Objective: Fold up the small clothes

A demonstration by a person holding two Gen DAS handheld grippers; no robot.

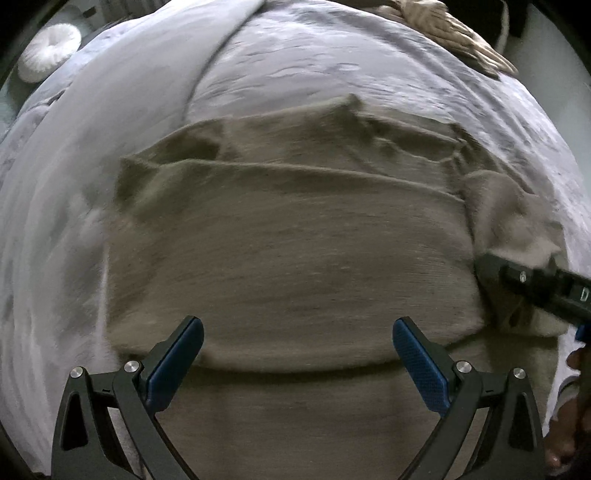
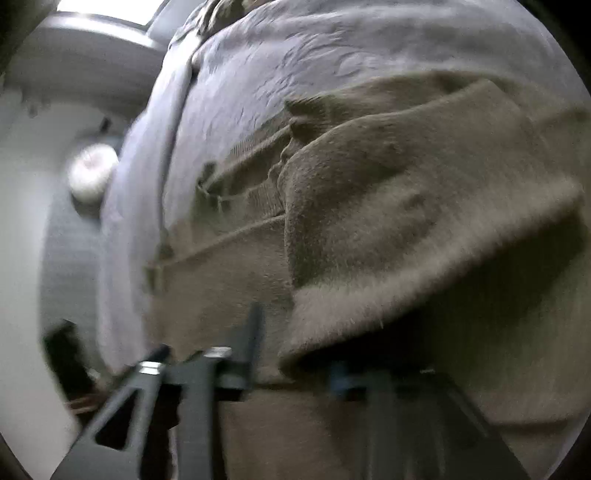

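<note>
A taupe knit sweater (image 1: 295,240) lies spread on a lavender bedspread (image 1: 332,66), its lower part folded up across the body. My left gripper (image 1: 299,354) hovers over the sweater's near part, open wide, with nothing between its blue pads (image 1: 184,362). My right gripper (image 1: 491,269) reaches in from the right edge at the bunched sleeve (image 1: 517,218). In the blurred right wrist view, the right gripper (image 2: 295,365) has its fingers apart, and the folded sleeve's thick edge (image 2: 406,258) sits just above and between them. I see no pad pressing on the cloth.
A round white cushion (image 1: 48,51) lies off the bed at the far left. A beige cloth (image 1: 454,33) rests at the bed's far right edge. A person's hand (image 1: 569,424) shows at the lower right. The bedspread falls away on the left.
</note>
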